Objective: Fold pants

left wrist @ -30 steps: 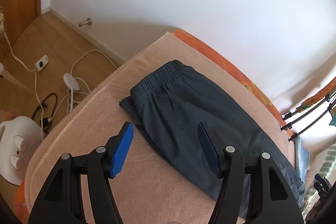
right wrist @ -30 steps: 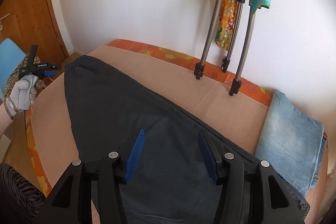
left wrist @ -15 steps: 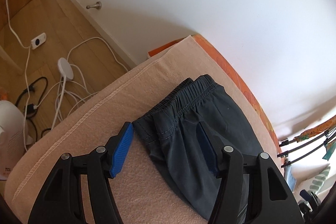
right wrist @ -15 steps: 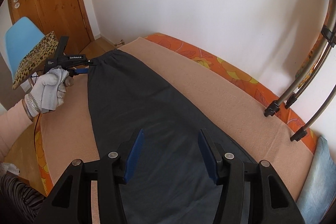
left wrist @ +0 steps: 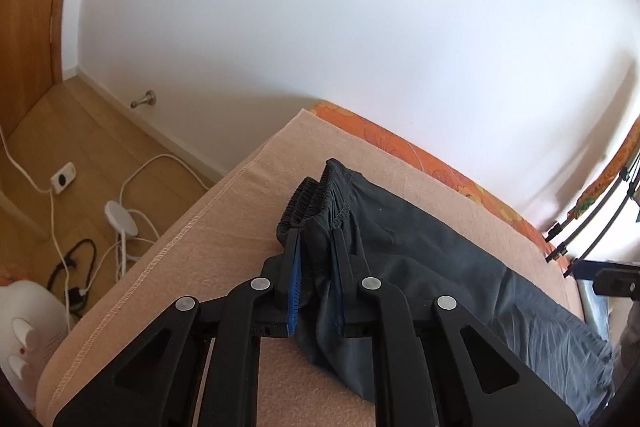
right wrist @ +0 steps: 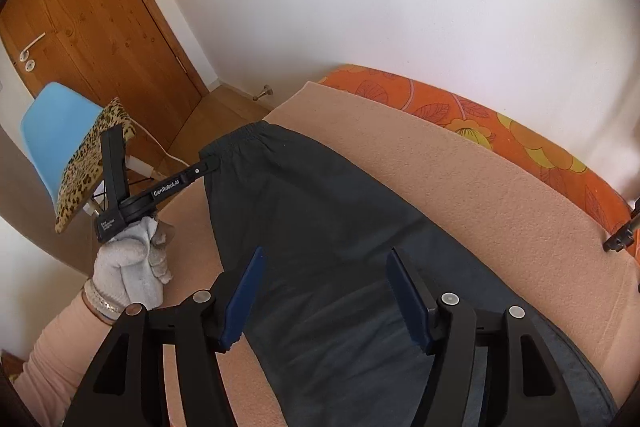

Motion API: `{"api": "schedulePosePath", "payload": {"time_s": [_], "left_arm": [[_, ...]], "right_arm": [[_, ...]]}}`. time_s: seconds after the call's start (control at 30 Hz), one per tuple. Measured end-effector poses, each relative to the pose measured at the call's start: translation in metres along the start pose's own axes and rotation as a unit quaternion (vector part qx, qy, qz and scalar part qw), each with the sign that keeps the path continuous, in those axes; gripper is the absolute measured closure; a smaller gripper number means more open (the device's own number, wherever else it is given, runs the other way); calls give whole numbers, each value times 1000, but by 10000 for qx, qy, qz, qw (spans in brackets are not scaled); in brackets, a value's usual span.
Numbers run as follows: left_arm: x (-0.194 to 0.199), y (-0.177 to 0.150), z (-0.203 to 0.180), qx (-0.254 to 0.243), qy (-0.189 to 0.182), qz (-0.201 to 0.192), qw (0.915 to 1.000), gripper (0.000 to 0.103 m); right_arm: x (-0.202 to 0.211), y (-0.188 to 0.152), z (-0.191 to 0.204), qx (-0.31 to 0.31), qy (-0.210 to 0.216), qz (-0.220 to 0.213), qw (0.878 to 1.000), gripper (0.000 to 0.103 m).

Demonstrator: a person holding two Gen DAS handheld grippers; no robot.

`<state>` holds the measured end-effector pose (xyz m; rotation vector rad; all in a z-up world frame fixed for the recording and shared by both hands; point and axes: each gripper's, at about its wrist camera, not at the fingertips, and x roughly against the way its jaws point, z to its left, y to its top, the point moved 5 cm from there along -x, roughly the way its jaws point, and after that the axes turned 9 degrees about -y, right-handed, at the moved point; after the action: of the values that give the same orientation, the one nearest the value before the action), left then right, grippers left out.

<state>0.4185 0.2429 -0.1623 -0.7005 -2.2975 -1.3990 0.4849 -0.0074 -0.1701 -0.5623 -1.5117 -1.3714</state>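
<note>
Dark grey pants (left wrist: 420, 267) lie lengthwise on a peach blanket (left wrist: 224, 239), doubled leg on leg. My left gripper (left wrist: 316, 267) is shut on the near corner of the elastic waistband, and the cloth bunches between the blue pads. In the right wrist view the left gripper (right wrist: 212, 163) grips the waistband corner of the pants (right wrist: 320, 227). My right gripper (right wrist: 324, 283) is open and empty, its jaws wide above the legs of the pants.
An orange flowered cover (right wrist: 480, 115) borders the blanket by the white wall. Cables and a white plug (left wrist: 120, 223) lie on the wooden floor at the left. A blue chair with a leopard cushion (right wrist: 88, 163) stands by the wooden door. Black drying-rack feet (left wrist: 560, 251) rest at the right.
My left gripper has moved onto the waistband corner and shut on it. My right gripper has swung left along the pants and stays open.
</note>
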Motion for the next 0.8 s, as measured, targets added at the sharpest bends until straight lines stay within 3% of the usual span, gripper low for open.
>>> {"api": "schedulePosePath", "payload": {"time_s": [0.17, 0.33, 0.63, 0.8], "left_arm": [[6, -12, -33, -748, -262, 15, 9968, 92], [2, -27, -53, -1181, -454, 185, 9918, 92], [9, -34, -47, -915, -647, 188, 9935, 92], [8, -32, -49, -911, -684, 186, 9933, 92]], "right_arm": [[-43, 47, 39, -114, 464, 227, 9986, 34], [-91, 74, 78, 99, 503, 551, 9972, 34], [-169, 65, 126, 633, 187, 1385, 9882, 35], [-191, 59, 141, 1042, -217, 1682, 9800, 34]]}}
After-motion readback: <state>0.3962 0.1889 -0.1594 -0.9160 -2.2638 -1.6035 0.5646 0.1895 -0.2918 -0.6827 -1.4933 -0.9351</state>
